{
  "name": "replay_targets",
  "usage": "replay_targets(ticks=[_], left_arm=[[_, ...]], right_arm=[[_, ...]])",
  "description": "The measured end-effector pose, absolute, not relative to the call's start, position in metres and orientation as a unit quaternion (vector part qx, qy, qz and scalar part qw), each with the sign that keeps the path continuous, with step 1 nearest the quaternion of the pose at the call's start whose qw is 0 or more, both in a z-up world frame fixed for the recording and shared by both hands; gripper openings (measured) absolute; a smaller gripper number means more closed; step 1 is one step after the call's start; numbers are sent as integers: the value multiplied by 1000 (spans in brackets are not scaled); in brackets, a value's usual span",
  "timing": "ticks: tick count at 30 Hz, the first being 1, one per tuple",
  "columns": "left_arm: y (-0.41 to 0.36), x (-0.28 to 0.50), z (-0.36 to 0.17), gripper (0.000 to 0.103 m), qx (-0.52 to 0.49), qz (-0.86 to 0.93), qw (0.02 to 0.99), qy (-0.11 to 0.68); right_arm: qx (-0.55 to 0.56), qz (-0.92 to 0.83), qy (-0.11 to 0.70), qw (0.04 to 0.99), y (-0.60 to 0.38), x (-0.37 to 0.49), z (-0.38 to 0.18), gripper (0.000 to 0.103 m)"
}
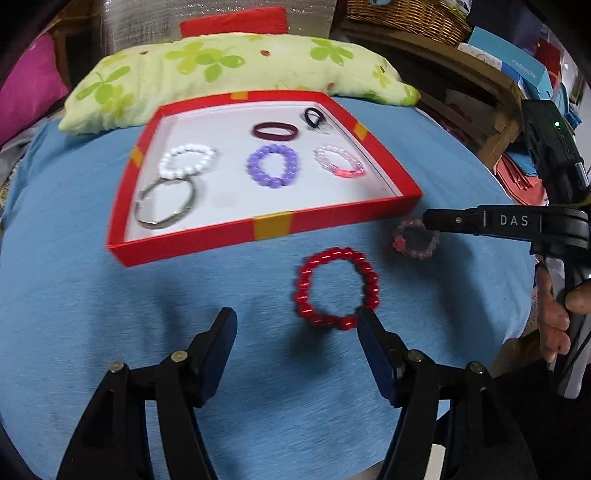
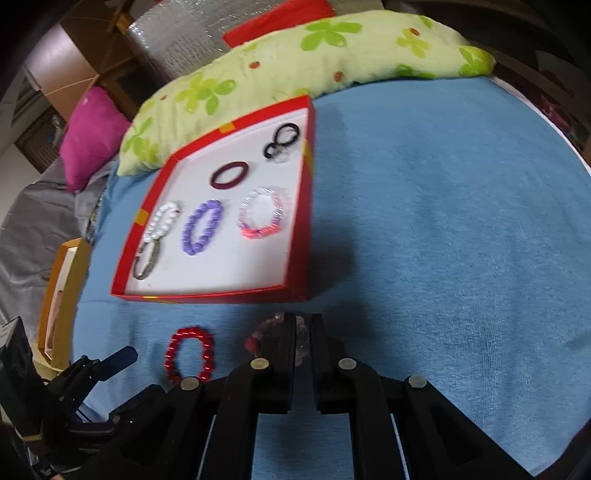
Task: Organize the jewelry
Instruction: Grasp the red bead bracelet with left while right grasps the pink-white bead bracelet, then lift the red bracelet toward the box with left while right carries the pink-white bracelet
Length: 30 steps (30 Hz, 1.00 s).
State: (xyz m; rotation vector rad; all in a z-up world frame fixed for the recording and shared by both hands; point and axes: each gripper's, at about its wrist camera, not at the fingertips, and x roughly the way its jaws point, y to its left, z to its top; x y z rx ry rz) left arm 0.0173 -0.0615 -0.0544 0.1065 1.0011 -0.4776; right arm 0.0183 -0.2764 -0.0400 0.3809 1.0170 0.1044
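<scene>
A red bead bracelet (image 1: 370,275) lies on the blue cloth in front of the red tray (image 1: 271,226). My left gripper (image 1: 295,319) stands open just short of it, and its right fingertip (image 1: 366,321) overlaps the bracelet's near edge. A pale pink, clear bead bracelet (image 2: 266,328) lies to the right, near the tray's corner. My right gripper (image 2: 303,326) is shut on its beads; in the left wrist view the right gripper (image 1: 430,221) rests on that bracelet (image 1: 399,242). The tray (image 2: 303,221) holds white, purple and pink bead bracelets, a maroon band, black hair ties and a metal ring.
A green flowered pillow (image 1: 221,62) lies right behind the tray, with a magenta cushion (image 2: 92,133) to its left. A wicker basket (image 1: 406,14) and boxes stand at the back right. An orange-framed item (image 2: 62,295) sits past the cloth's left edge.
</scene>
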Motion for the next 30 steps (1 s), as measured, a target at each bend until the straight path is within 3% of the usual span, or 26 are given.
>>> replay_targets(ticks=[14, 16, 20, 22, 26, 30], left_arm=[[-96, 16, -72, 71, 81, -228, 850, 467], [-95, 16, -72, 66, 83, -227, 853, 462], [-85, 17, -71, 35, 89, -220, 859, 453], [-74, 21, -70, 20, 77, -221, 859, 456], [-60, 23, -69, 18, 65, -225, 856, 460], [-48, 20, -68, 16, 74, -221, 857, 460]], right_arm=[[188, 55, 517, 834, -279, 19, -47, 10], [183, 51, 516, 835, -276, 18, -47, 10], [195, 46, 517, 832, -275, 20, -49, 12], [196, 47, 519, 831, -273, 21, -50, 20], [194, 59, 515, 833, -265, 21, -51, 40], [152, 57, 508, 846, -252, 20, -51, 41]])
